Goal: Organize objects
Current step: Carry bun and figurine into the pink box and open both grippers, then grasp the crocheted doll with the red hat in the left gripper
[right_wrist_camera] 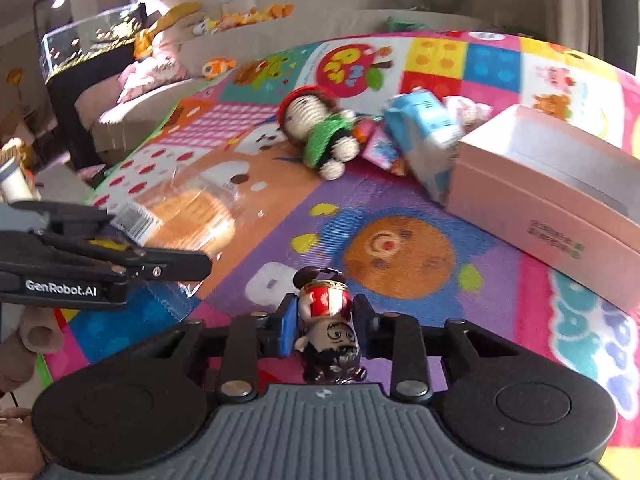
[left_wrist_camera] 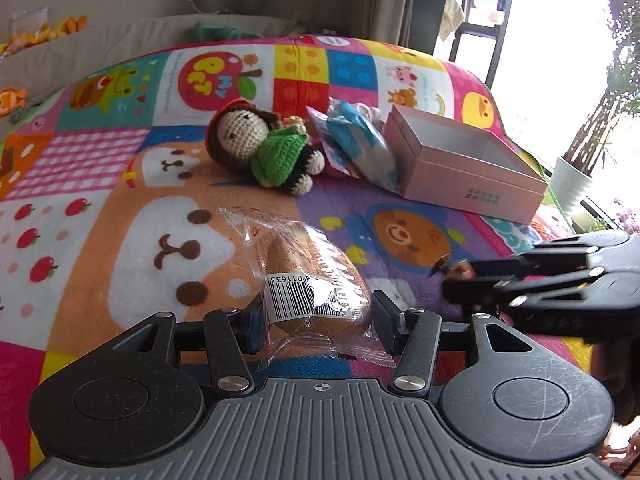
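My left gripper (left_wrist_camera: 318,316) is shut on a clear-wrapped brown bun (left_wrist_camera: 304,276) with a barcode label, held just above the colourful play mat (left_wrist_camera: 120,200). My right gripper (right_wrist_camera: 326,320) is shut on a small figurine (right_wrist_camera: 334,336) with a red-and-white cap and a drawn face. In the left wrist view the right gripper (left_wrist_camera: 460,284) comes in from the right edge. The left gripper (right_wrist_camera: 200,266) shows at the left of the right wrist view, with the bun (right_wrist_camera: 192,216) beyond it. An open pink box (left_wrist_camera: 468,164) (right_wrist_camera: 552,200) stands on the mat at the right.
A crochet doll (left_wrist_camera: 260,144) (right_wrist_camera: 320,132) in a green dress lies mid-mat. A blue-and-white packet (left_wrist_camera: 360,148) (right_wrist_camera: 424,136) leans against the box. A white plant pot (left_wrist_camera: 572,184) stands past the mat's right edge. A sofa with plush toys and a glass tank (right_wrist_camera: 88,40) lie behind.
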`<state>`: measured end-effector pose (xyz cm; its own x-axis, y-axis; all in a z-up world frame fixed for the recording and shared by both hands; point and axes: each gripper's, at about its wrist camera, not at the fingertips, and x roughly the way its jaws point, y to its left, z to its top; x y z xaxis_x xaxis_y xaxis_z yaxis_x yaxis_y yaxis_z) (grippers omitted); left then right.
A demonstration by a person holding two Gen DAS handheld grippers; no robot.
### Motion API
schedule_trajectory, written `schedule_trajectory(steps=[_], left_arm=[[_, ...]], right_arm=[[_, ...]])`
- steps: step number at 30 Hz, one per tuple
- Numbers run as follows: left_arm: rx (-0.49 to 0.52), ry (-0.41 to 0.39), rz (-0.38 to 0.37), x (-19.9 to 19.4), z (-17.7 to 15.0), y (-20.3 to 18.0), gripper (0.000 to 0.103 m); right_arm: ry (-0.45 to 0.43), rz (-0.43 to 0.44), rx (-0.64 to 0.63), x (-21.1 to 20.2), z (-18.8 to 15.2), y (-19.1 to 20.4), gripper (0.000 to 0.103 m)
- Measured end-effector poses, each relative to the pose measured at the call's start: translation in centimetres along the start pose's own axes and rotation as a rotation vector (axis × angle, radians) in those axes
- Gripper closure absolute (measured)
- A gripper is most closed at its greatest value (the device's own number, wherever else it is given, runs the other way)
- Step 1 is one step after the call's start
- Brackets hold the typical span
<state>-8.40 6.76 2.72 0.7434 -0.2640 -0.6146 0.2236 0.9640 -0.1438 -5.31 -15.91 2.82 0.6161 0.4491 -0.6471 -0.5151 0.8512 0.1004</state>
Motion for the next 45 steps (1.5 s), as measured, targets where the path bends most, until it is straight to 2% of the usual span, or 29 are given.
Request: schedule_trajectory(steps=[6, 11, 16, 18, 19, 21, 23, 25, 28, 31, 33, 36, 37, 40, 41, 43, 45], left_arm=[[0.01, -0.01, -0.035, 0.1, 1.2, -1.3, 0.046], [0.106, -0.119, -0.152, 1.0, 7.4, -5.5, 0.045], [0.141, -0.246, -0.287, 5.7, 14.8, -11.4, 0.044], [0.114, -0.25, -0.343, 8.8, 16.6, -13.3, 0.043], [0.11, -0.217, -0.359, 10.9, 17.2, -14.1, 0.043], [0.14, -0.102, -0.328, 15.6, 17.5, -15.5, 0.043], [0.212, 0.022, -0.23, 19.1, 17.0, -16.7, 0.044], [0.253, 0.078, -0.124, 20.5, 16.4, -16.9, 0.049], [0.277, 0.053, -0.141, 19.1, 15.8, -15.8, 0.049], [0.272, -0.04, -0.19, 15.7, 15.1, -14.1, 0.049], [0.264, -0.087, -0.201, 14.0, 14.7, -13.0, 0.048], [0.227, -0.102, -0.206, 11.7, 13.5, -10.5, 0.048], [0.209, -0.119, -0.195, 11.0, 12.9, -9.5, 0.048], [0.135, -0.228, -0.112, 8.7, 12.0, -6.2, 0.047], [0.095, -0.259, -0.071, 8.2, 12.0, -4.9, 0.047], [-0.045, -0.268, 0.016, 7.9, 12.6, -1.5, 0.048], [-0.192, -0.22, 0.052, 8.5, 13.0, 2.1, 0.048]], right_arm=[[-0.056, -0.053, 0.093, -3.7, -0.2, -3.3, 0.074], [-0.146, -0.07, 0.174, -7.5, 0.0, -6.2, 0.074], [-0.25, -0.115, 0.226, -10.4, 0.1, -8.6, 0.074], [-0.274, -0.136, 0.249, -11.0, 0.1, -9.6, 0.074], [-0.28, -0.144, 0.257, -11.3, 0.0, -10.0, 0.074], [-0.287, -0.161, 0.272, -11.4, 0.1, -10.8, 0.074], [-0.285, -0.183, 0.28, -11.4, 0.3, -11.6, 0.074], [-0.282, -0.2, 0.281, -11.4, 0.7, -12.3, 0.074], [-0.289, -0.226, 0.278, -11.4, 1.3, -13.5, 0.074], [-0.307, -0.238, 0.295, -11.2, 2.2, -14.8, 0.074], [-0.337, -0.24, 0.311, -11.2, 3.4, -15.7, 0.074], [-0.386, -0.243, 0.332, -10.6, 6.3, -17.4, 0.074], [-0.391, -0.255, 0.344, -10.1, 7.3, -18.1, 0.073], [-0.376, -0.31, 0.376, -8.2, 9.4, -19.3, 0.044], [-0.375, -0.317, 0.372, -7.7, 9.5, -19.1, 0.039], [-0.35, -0.293, 0.349, -6.6, 9.3, -18.2, 0.035], [-0.313, -0.267, 0.322, -5.4, 8.6, -16.8, 0.034]])
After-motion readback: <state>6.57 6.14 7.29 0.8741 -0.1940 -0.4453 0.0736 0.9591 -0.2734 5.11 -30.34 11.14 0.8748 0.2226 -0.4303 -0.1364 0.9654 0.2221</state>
